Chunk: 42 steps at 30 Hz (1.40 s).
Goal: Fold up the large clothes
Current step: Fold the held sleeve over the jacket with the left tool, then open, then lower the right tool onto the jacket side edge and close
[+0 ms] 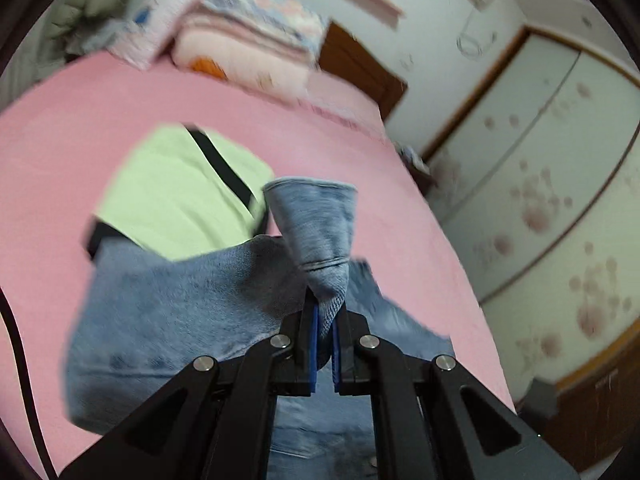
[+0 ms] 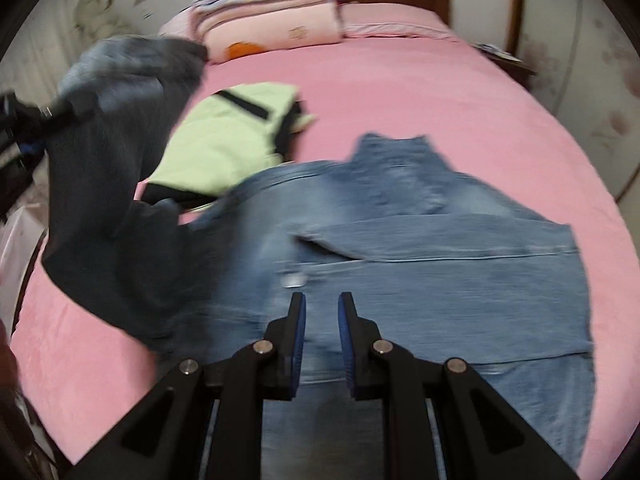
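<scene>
A blue denim garment lies spread on the pink bed. My left gripper is shut on one cuffed end of the denim garment and holds it lifted above the bed; that raised part hangs at the left of the right wrist view, where the left gripper also shows. My right gripper is open and empty, just above the denim near its metal button.
A folded light-green garment with black trim lies on the bed beyond the denim, also in the left wrist view. Stacked pink bedding sits at the headboard. A wardrobe stands at the right.
</scene>
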### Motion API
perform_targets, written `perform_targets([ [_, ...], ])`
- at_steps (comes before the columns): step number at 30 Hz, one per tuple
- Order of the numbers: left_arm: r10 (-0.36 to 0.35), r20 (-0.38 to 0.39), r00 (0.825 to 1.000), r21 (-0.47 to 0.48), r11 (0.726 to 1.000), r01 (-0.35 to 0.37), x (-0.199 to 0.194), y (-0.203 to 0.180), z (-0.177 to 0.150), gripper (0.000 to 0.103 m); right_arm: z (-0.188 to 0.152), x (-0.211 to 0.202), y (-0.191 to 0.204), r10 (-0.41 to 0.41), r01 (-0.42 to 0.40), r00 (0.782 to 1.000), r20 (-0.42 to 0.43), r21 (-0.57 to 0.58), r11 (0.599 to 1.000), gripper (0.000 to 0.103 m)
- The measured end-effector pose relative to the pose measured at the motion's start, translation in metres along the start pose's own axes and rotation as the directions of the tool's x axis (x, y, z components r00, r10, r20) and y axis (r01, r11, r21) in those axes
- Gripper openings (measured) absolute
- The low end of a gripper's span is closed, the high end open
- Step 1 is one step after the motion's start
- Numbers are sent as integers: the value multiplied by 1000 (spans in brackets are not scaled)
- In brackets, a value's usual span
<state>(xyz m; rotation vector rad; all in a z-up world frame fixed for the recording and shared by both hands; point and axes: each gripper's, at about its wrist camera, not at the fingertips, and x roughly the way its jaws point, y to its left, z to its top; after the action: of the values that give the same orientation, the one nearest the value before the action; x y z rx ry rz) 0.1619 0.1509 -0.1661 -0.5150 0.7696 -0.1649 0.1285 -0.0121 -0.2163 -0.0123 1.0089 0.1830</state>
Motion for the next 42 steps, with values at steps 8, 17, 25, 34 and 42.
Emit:
perform_targets([
  [8,-43,-172,984,70,996,56,101,-74,-70,3,-12,4,-83,-56,57,998,-22,82,995,16],
  [17,-44,-324,945,198,974,113,168,-126,-152,3,-35,14,-150,-92,104,993,-80,162,981,17],
  [25,-86,-397,914,114,983,142,160,-100,-160,39,-42,20,-178,31,-1,992,-119,239,971,17],
  [34,-136,-459,878,151,962,228,121,-86,-162,49,-33,36,-191,322,-212,933,-161,477,853,66],
  [42,-16,-432,902,172,980,100,56,-22,-157,49,-48,67,-202,365,-187,890,-273,512,838,66],
])
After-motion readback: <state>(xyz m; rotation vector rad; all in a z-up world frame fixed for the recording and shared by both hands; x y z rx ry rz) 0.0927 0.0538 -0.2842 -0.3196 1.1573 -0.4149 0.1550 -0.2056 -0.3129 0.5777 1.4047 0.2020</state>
